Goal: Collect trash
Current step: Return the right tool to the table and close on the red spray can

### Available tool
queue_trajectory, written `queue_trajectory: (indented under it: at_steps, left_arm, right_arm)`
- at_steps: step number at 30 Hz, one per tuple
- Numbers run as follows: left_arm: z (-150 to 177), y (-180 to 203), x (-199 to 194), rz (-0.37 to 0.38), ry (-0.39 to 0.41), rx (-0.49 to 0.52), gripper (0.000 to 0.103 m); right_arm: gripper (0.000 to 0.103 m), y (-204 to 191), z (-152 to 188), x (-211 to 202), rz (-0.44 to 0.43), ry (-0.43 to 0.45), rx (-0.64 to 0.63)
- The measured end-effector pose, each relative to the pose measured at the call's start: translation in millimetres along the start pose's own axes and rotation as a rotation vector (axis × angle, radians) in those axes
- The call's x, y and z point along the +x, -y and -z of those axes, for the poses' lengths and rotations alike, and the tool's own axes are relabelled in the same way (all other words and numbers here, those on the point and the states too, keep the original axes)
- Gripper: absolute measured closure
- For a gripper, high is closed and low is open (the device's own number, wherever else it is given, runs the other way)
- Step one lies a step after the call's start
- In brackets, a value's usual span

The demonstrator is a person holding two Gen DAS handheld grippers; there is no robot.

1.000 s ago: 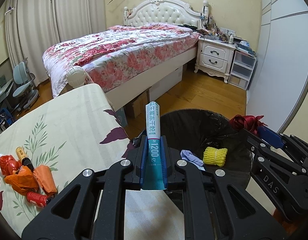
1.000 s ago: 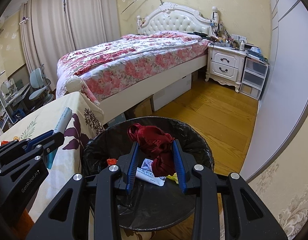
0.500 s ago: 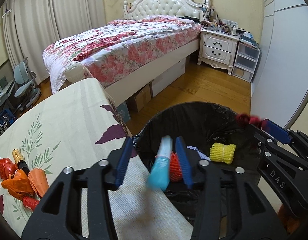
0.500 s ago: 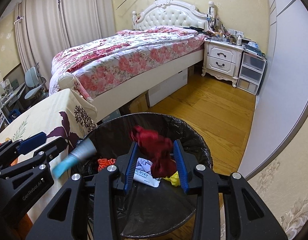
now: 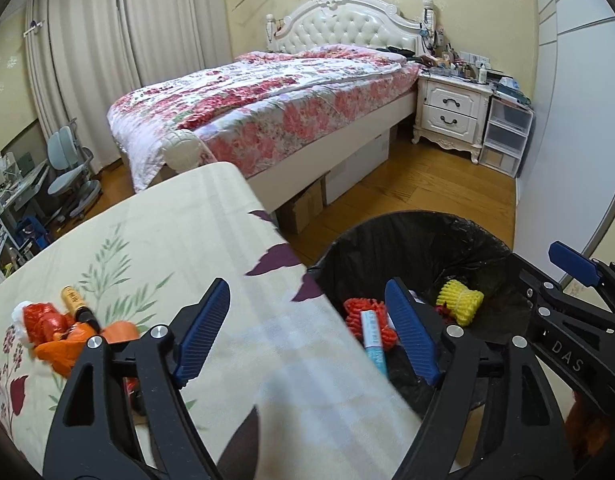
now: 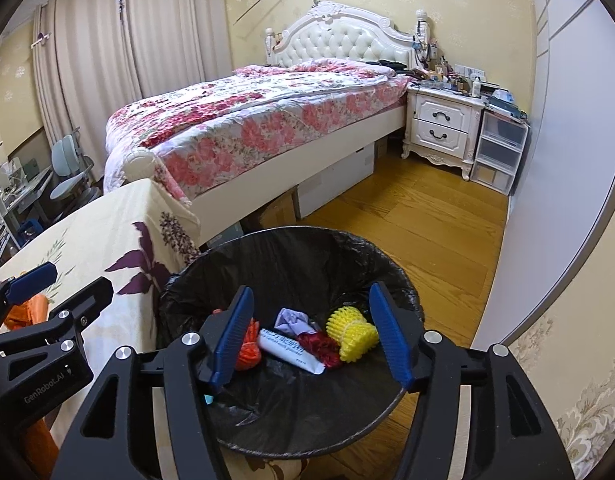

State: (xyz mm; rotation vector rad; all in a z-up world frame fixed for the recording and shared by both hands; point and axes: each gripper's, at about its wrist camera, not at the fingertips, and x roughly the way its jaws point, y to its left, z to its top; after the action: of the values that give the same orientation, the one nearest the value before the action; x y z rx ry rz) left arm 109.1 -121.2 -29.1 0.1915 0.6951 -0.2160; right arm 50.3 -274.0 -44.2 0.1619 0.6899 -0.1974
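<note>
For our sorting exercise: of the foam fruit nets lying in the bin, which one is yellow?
The yellow foam net at the right of the trash bin, beside the dark red scrap. The other net, at the left, is orange-red.

tube (image 5: 373,335) lying half hidden behind the table edge at lower centre, orange wrappers (image 5: 73,346) partly blocked by the left gripper's finger (image 5: 199,330), nightstand clutter (image 6: 459,76) too small to tell

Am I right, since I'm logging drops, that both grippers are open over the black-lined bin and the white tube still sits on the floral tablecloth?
Not quite. The white tube lies inside the black-lined bin, among the red and yellow scraps, as the right wrist view shows. The rest holds: the left gripper and right gripper are both open.
</note>
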Motion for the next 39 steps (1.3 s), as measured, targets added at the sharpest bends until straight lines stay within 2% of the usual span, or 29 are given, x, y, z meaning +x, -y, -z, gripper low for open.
queue_trajectory:
  at_steps: [11,17,25,34,39]
  left_arm:
    - [37.5,-71.7,-37.9,-0.091,-0.03,-0.102,0.024]
    - [63.8,-120.2,-60.4,-0.159,-0.045,-0.174,0.024]
    - [100.1,-172.8,-79.3,-0.262,-0.079,-0.22,0.024]
    - [128.4,-219.1,-96.0,-0.309,-0.112,-0.309,0.024]
    - [135.0,-230.3,-98.8,-0.301,-0.118,-0.347,0.024]
  right_arm:
    - [0.04,-66.0,16.3,-11.3,-0.137,-0.035,-0.09]
    - [0.04,-110.4,21.2,-15.1,-0.212,-0.047,-0.16]
    - [0.04,-158.7,18.9,-11.7,-0.282,-0.062,-0.228]
    - [0.04,-191.7,25.1,6.1,-0.279,-0.113,-0.289]
    - [0.04,-200.2,37.1,-6.7,-0.292,-0.122,-0.332]
